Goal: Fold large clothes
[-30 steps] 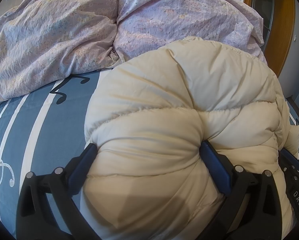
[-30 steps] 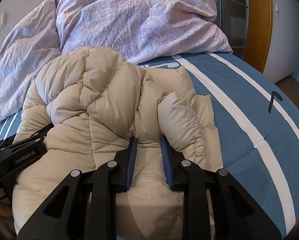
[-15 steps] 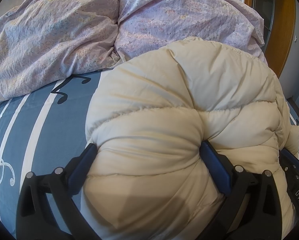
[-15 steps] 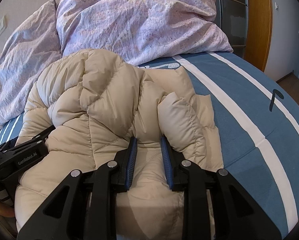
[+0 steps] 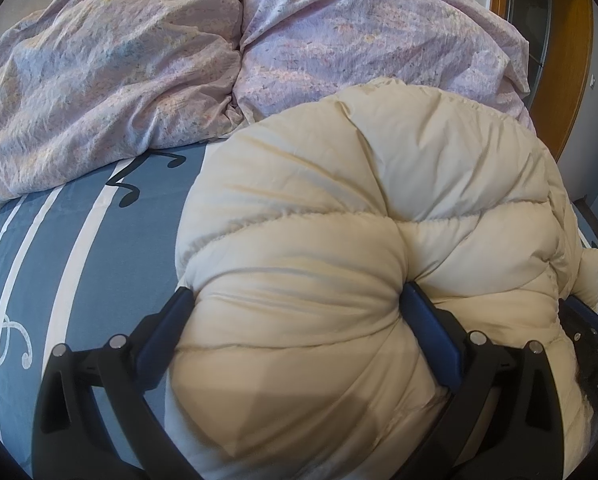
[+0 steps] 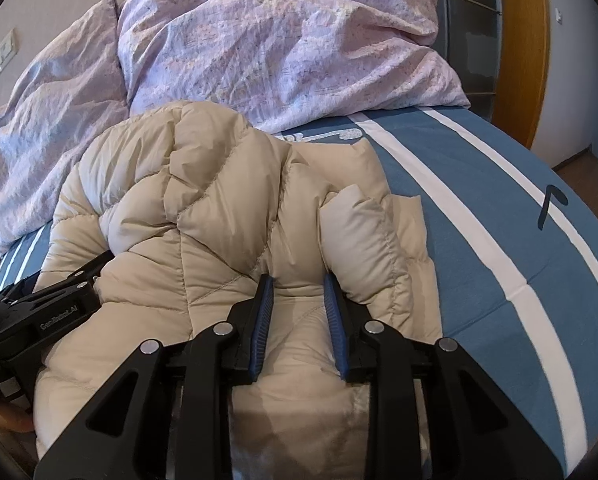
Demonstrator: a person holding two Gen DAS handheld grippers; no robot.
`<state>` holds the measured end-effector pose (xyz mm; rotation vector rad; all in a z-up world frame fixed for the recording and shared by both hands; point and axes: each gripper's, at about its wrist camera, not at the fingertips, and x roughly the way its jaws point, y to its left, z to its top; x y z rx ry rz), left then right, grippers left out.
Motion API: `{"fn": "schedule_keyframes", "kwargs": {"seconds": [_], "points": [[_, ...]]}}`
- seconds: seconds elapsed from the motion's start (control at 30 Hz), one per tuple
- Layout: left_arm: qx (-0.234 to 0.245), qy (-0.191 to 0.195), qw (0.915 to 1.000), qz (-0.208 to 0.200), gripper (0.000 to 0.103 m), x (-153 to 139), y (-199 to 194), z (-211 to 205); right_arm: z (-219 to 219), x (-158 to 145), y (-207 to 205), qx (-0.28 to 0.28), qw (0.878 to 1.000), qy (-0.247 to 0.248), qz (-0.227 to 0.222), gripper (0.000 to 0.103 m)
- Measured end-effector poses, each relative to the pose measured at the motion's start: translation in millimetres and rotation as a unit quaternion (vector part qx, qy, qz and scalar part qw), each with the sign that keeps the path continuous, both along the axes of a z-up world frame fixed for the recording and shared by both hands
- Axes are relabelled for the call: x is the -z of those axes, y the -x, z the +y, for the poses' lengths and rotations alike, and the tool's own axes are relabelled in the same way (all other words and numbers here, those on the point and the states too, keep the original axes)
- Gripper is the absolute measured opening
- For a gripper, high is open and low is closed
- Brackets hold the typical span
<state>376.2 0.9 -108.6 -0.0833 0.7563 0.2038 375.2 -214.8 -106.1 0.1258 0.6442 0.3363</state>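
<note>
Between both grippers' fingers bulges the puffer jacket (image 5: pixel 339 264).

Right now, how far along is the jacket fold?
Done: the cream quilted down jacket is already bunched over on the blue striped bedsheet. In hand: left gripper and right gripper each clamp a puffy wad. Left: laying it flat and neat; it is lumpy.

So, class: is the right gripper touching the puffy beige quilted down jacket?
Touching. The right wrist view shows the right gripper pinching a fold of the puffy beige quilted down jacket between both blue pads.
</note>
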Motion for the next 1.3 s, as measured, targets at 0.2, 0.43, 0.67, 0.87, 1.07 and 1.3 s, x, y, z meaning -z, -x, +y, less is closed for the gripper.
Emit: {"fn": "schedule_keyframes", "kwargs": {"seconds": [0.2, 0.43, 0.67, 0.87, 1.07, 1.3], "points": [[-0.003, 0.009, 1.0, -0.003, 0.101, -6.7, 10.2, 2.1, -22.8, -19.0, 11.7, -0.027, 0.998, -0.054, 0.001, 0.081], [0.004, -0.001, 1.0, -0.008, 0.101, -16.0, 27.5, -1.2, -59.6, -21.8, 9.5, -0.028, 0.994, -0.09, 0.052, 0.087], [0.0, 0.017, 0.9998, -0.006, 0.101, -14.5, 32.8, 1.8, -80.1, 9.9, -9.2, -0.043, 0.975, -0.163, 0.147, 0.089], [-0.001, 0.012, 0.9999, -0.005, 0.101, -13.1, 32.9, -0.6, -81.5, 25.7, -20.4, -0.056, 0.959, -0.207, 0.187, 0.092], [-0.001, 0.017, 0.9998, -0.005, 0.101, -11.8, 32.0, 0.0, -76.5, 30.2, -25.6, -0.067, 0.955, -0.216, 0.193, 0.092], [-0.001, 0.023, 0.9997, -0.006, 0.101, -10.3, 31.2, 1.1, -68.1, 29.4, -29.2, -0.083, 0.955, -0.21, 0.19, 0.086]]}}
